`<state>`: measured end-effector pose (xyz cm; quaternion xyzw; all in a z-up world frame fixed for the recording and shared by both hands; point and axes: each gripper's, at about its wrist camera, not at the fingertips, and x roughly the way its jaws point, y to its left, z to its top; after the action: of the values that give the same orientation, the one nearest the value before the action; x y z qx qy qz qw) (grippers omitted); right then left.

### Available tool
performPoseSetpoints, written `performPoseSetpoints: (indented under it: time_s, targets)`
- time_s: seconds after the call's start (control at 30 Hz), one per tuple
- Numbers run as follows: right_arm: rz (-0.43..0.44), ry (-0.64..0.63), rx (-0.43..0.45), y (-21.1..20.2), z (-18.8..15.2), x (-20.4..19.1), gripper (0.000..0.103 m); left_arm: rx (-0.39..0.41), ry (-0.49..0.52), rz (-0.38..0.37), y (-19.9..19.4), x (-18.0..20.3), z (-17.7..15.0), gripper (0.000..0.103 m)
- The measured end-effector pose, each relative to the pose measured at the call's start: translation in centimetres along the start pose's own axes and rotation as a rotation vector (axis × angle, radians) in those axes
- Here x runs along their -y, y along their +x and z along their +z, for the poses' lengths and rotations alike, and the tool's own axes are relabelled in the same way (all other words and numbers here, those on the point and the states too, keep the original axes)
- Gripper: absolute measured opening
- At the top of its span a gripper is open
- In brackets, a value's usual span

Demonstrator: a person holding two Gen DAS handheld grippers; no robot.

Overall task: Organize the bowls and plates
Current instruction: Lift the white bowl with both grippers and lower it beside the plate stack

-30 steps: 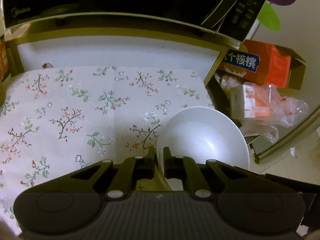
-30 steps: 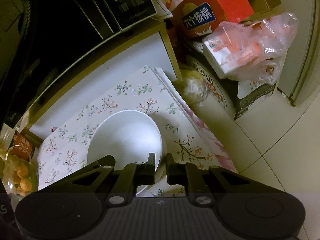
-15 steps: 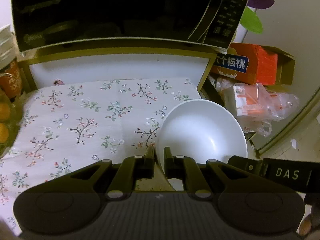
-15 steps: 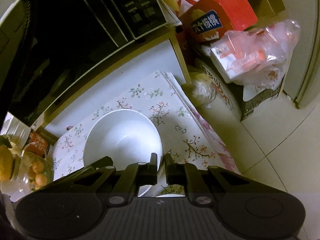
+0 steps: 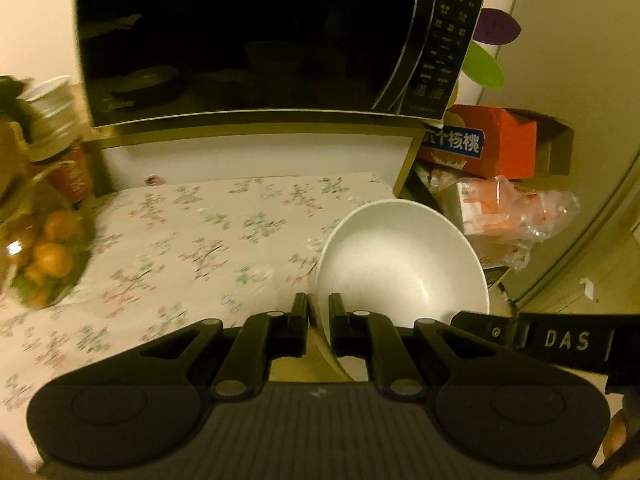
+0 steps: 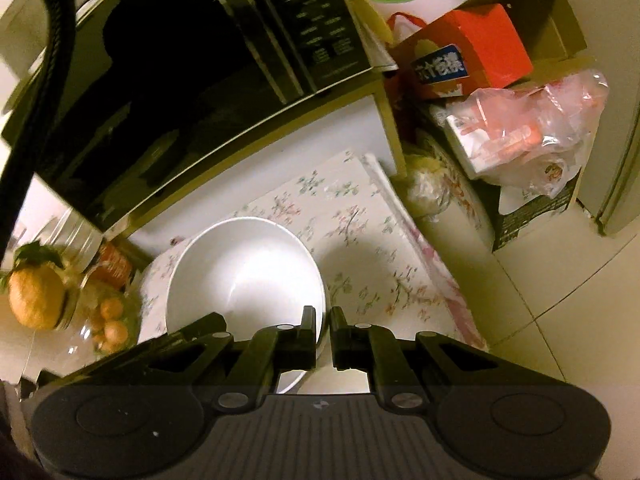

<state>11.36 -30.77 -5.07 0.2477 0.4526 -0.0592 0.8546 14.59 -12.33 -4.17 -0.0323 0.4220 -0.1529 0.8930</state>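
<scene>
A white bowl [image 5: 400, 264] hangs above the floral tablecloth [image 5: 180, 248], carried from two sides. My left gripper [image 5: 318, 308] is shut on its near-left rim, which runs between the two fingers. In the right wrist view the same bowl [image 6: 248, 272] sits to the left, and my right gripper [image 6: 323, 320] is shut on its right rim. The bowl is empty and tilts slightly. A black part of the right tool, marked DAS [image 5: 564, 340], shows beside the bowl in the left wrist view.
A black microwave [image 5: 248, 40] stands on a shelf over the table. A glass bowl of oranges [image 5: 40, 256] and jars [image 5: 56, 128] crowd the left. A red box [image 5: 480, 140] and bagged cartons [image 5: 508, 220] are stacked to the right. Tiled floor [image 6: 560, 320] lies beyond the table's right edge.
Both grippers have lifted the bowl up and back from the tablecloth. The table looks farther off, and more of the microwave and the fruit bowl has come into view.
</scene>
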Motion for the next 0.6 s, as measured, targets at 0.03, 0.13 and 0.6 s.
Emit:
performPoseSetpoints:
  time_s: [0.03,0.13,0.6]
  targets:
    - [0.010,-0.008,-0.019,-0.1,-0.5,-0.2,0.007,0.000,-0.002,0.010,-0.6,-0.1,-0.5,0.009]
    - [0.030,-0.040,-0.067,-0.6,-2.0,-0.7,0.007,-0.012,-0.005,0.039,-2.1,-0.3,-2.2,0.009]
    - [0.040,-0.198,-0.151,-4.2,-9.3,-2.7,0.010,-0.071,-0.011,0.092,-6.9,-1.0,-9.5,0.009]
